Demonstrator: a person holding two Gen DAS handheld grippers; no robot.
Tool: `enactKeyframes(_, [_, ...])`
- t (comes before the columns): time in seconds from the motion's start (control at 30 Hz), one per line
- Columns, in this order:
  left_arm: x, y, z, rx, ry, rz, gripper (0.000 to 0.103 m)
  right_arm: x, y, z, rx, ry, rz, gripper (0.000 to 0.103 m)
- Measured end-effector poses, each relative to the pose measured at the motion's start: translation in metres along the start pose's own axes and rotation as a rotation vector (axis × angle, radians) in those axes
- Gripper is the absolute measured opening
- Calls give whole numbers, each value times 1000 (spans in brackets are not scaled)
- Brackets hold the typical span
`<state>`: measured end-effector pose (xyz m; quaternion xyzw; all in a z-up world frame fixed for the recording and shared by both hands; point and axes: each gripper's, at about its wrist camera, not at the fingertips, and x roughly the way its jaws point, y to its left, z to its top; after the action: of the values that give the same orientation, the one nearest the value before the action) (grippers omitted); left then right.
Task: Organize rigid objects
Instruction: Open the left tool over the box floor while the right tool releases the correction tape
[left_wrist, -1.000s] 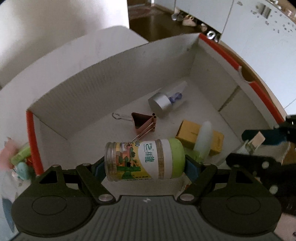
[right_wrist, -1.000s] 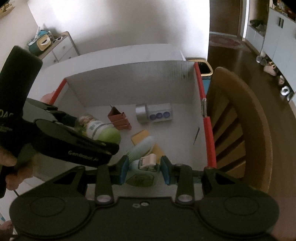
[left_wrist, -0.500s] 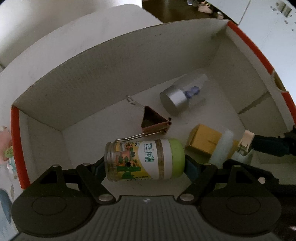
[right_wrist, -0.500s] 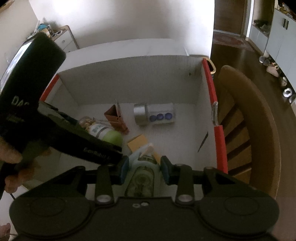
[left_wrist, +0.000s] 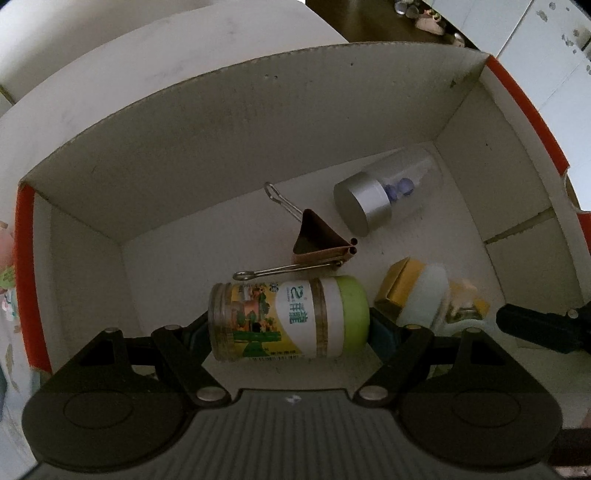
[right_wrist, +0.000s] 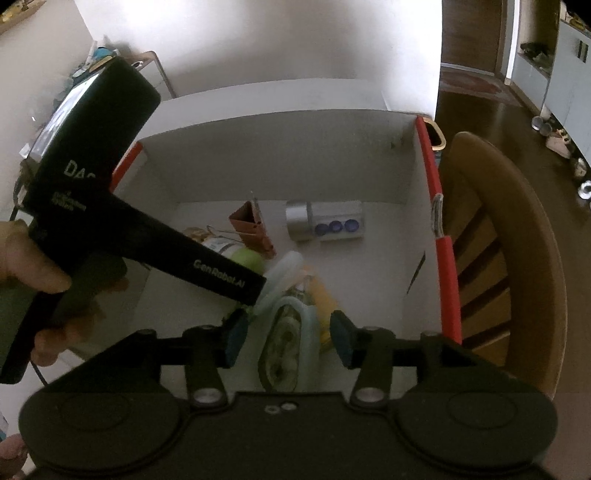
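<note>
In the box (left_wrist: 221, 155), left gripper (left_wrist: 288, 325) clamps jar (left_wrist: 288, 319).

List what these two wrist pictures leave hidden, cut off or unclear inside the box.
- Jar, right wrist view: mostly hidden behind the left gripper's black body.
- Bottle between the opening right gripper: blurred, label unreadable.
- Yellow box, left wrist view: partly covered by a pale lid.
- Box: near wall cut off by both grippers.

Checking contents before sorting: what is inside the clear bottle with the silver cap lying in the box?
Three small blue round pieces show through the clear silver-capped bottle. Whatever sits behind its silver cap is hidden.
</note>
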<state>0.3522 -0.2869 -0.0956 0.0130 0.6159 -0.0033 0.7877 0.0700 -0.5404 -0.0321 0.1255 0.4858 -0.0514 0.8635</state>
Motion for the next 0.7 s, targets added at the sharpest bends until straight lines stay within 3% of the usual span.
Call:
enactKeyframes(0.43, [-43, -2, -14, 28, -119, -36, 83, -25, 9, -6, -4, -50, -3, 63])
enactKeyframes(0.7, [-85, 1, -45, 69, -218, -91, 83, -48, 18, -9, 5, -95, 0, 72])
